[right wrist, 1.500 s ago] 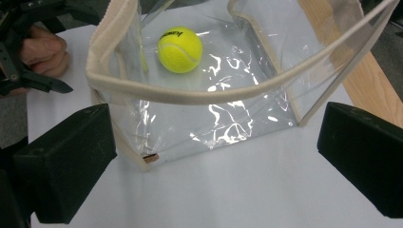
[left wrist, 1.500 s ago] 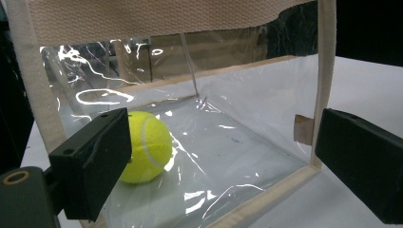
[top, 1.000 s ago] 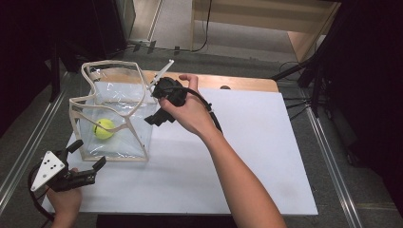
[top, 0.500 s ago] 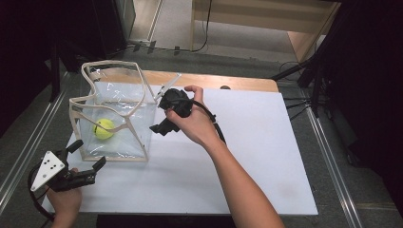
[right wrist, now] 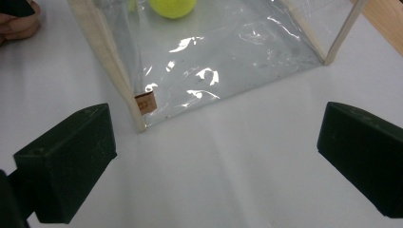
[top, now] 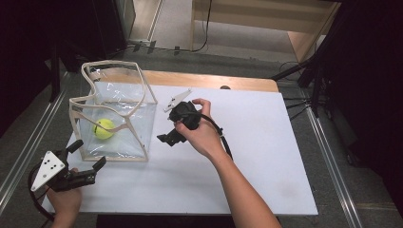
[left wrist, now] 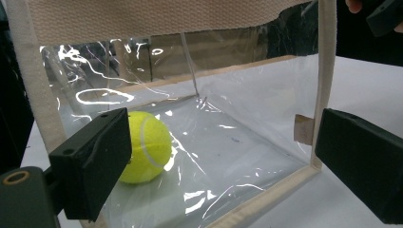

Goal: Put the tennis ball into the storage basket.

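Basically, ball's in: tennis ball (top: pixel 104 128) sits on the floor of the clear bag (top: pixel 114 121) near the tabletop's (top: pixel 266 156) left edge. Step looks like clearing away, so keep the right gripper (top: pixel 177 128) off the bag wall. Both grippers' jaws apart, empty; left gripper (top: pixel 71 171) at front-left corner. Left gripper view shows ball's seam; high view doesn't.

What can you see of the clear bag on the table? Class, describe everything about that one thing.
The clear bag is a boxy tote of transparent, glossy plastic, creased and catching glare, edged with cream woven strapping that also forms its looping handles. It stands upright and open-topped on the white table, near its left end. A small brown tag sits at one lower corner. Inside, a yellow tennis ball rests on its floor. Neither tool touches it.
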A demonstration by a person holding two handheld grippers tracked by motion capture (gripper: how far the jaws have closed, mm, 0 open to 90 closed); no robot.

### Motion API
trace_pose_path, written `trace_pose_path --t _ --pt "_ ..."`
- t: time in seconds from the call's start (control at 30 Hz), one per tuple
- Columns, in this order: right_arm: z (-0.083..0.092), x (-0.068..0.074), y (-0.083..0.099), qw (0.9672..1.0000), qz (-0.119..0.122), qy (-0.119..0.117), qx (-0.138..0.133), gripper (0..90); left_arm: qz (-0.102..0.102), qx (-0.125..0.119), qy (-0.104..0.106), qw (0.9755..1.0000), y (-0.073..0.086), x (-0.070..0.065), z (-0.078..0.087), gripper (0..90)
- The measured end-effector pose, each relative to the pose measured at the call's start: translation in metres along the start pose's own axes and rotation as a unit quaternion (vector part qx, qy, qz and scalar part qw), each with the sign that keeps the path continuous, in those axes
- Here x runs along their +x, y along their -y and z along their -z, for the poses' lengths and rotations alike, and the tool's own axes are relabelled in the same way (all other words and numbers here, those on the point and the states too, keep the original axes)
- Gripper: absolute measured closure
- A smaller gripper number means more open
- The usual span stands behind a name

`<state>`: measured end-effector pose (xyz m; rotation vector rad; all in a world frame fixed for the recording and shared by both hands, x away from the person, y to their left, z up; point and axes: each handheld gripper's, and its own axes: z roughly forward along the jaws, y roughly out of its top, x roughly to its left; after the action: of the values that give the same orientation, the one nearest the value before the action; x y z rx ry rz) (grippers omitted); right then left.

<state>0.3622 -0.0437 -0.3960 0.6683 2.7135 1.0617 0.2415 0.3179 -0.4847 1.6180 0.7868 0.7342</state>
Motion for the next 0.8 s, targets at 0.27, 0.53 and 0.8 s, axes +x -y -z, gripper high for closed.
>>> trace_pose_path --t 0.27,0.53,0.8 --pt "0.001 -0.001 0.027 0.9994 -0.022 0.005 -0.027 0.0 0.000 0.000 0.000 1.0000 0.000 0.000 0.000 5.4" --pt "0.003 -0.001 0.055 0.9980 -0.041 0.016 -0.046 0.0 0.000 0.001 0.000 1.0000 0.000 0.000 0.000 5.4" --pt "0.003 0.000 0.086 0.9953 -0.061 0.023 -0.072 0.0 0.000 0.000 0.000 1.0000 0.000 0.000 0.000 5.4"
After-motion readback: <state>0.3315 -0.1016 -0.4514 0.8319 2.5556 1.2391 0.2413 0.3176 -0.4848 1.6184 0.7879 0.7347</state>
